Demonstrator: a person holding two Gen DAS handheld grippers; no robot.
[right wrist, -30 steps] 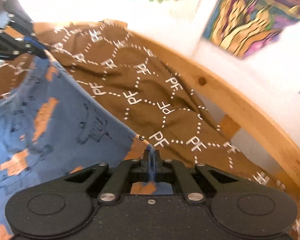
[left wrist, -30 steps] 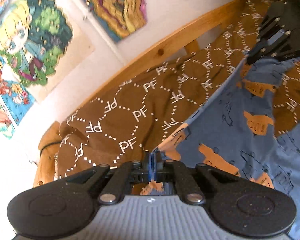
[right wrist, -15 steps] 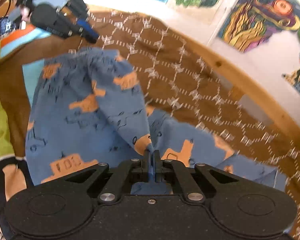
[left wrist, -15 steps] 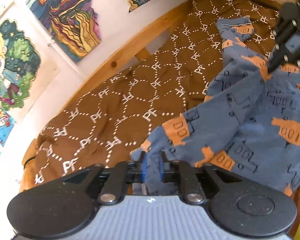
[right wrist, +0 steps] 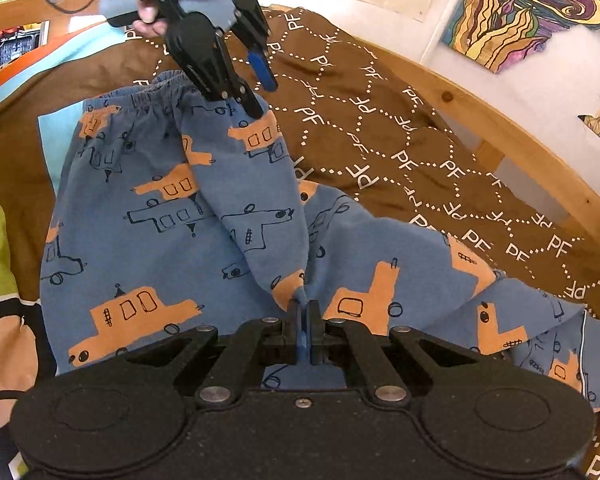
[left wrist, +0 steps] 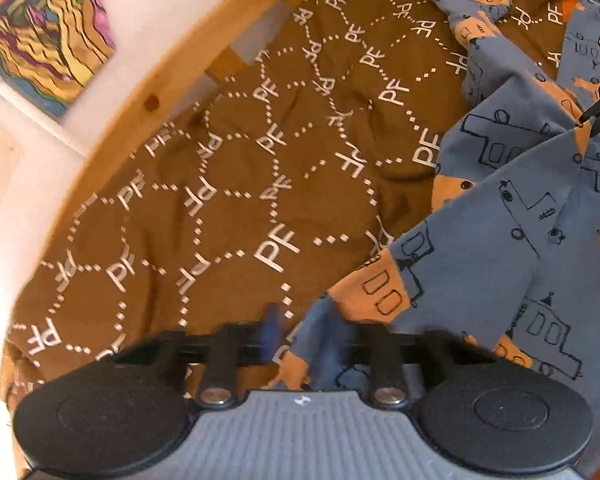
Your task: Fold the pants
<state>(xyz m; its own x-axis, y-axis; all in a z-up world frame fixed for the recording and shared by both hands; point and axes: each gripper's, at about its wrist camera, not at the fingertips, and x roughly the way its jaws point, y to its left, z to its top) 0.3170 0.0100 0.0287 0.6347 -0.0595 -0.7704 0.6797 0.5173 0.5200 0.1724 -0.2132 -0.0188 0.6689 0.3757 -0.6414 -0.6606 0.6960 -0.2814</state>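
The pants, blue with orange cars and trucks drawn on them, lie spread over the brown bedspread. In my right wrist view the elastic waistband is at the far end and the legs trail off to the lower right. A ridge of cloth runs up the middle, lifted off the rest, from my right tool toward my left tool.

My right tool is clenched on a pinch of that ridge, with the cloth gathered to a point between its pads. My left tool sits just below the waistband. Its jaws stand apart and are closing, one black finger down against the cloth and the blue-padded one clear of it (the left wrist view is smeared, but it does show a flap of pants between the fingers). A hand grips the left tool's handle at the top of the picture.

The bedspread carries white dotted hexagons and the letters PF. Beyond it curves the wooden bed frame, and colourful posters hang on the white wall behind.
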